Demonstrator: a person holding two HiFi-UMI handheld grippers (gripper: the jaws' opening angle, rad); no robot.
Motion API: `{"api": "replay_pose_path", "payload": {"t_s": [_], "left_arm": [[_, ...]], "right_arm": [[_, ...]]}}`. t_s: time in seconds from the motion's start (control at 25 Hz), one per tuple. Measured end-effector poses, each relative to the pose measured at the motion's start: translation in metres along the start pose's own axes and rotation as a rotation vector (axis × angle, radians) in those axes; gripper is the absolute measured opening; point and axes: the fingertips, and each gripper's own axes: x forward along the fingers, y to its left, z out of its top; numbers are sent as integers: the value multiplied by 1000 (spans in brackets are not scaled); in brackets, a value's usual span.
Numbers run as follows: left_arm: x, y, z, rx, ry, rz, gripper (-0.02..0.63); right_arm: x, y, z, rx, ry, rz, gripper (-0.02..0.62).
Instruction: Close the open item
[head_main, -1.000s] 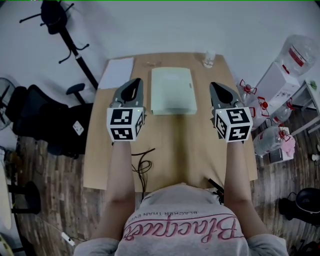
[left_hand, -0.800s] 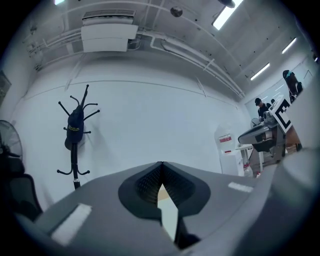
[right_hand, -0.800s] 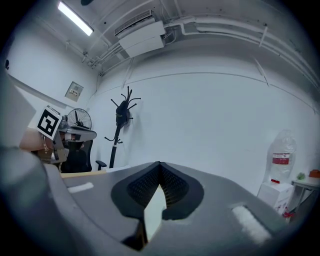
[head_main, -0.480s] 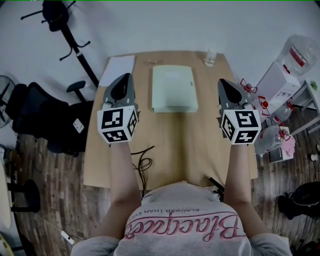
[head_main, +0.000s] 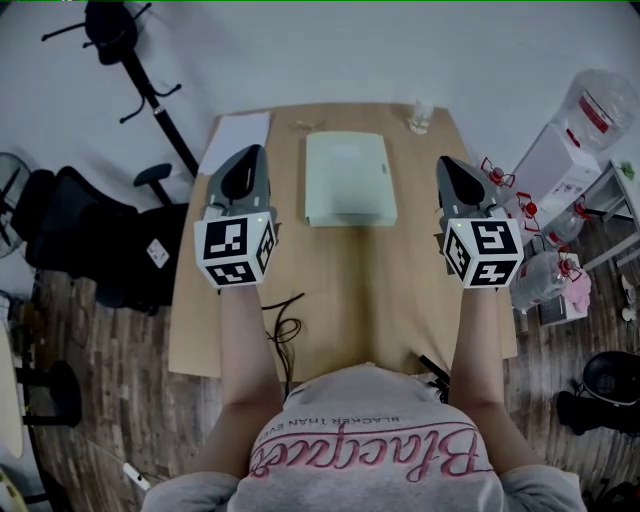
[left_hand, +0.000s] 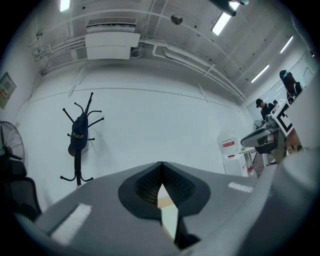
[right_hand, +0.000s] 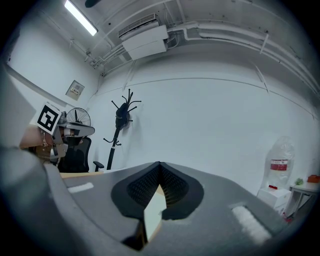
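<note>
A pale green flat case (head_main: 348, 178) lies at the back middle of the wooden table (head_main: 400, 300), its lid down flat. My left gripper (head_main: 250, 152) hovers to the left of the case, apart from it, with its jaws shut on nothing. In the left gripper view the left gripper (left_hand: 161, 163) has its fingertips meeting, pointed at the white wall. My right gripper (head_main: 446, 161) hovers to the right of the case, also apart from it. In the right gripper view the right gripper (right_hand: 159, 163) is shut and holds nothing.
A white sheet of paper (head_main: 236, 140) lies at the table's back left corner and a small clear cup (head_main: 420, 116) at the back right. A black cable (head_main: 285, 325) trails over the front edge. Water bottles (head_main: 545, 270) stand right of the table, an office chair (head_main: 90, 240) left.
Both grippers have drawn apart from the case, the left one leftward and the right one rightward, then held still over the last half second. The case has not moved.
</note>
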Motion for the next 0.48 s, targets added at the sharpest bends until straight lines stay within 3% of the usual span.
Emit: {"api": "replay_pose_path", "payload": {"t_s": [0.48], "left_arm": [[5, -1, -3, 41, 15, -10, 16]], "right_arm": [[5, 3, 0, -1, -6, 3, 2]]}}
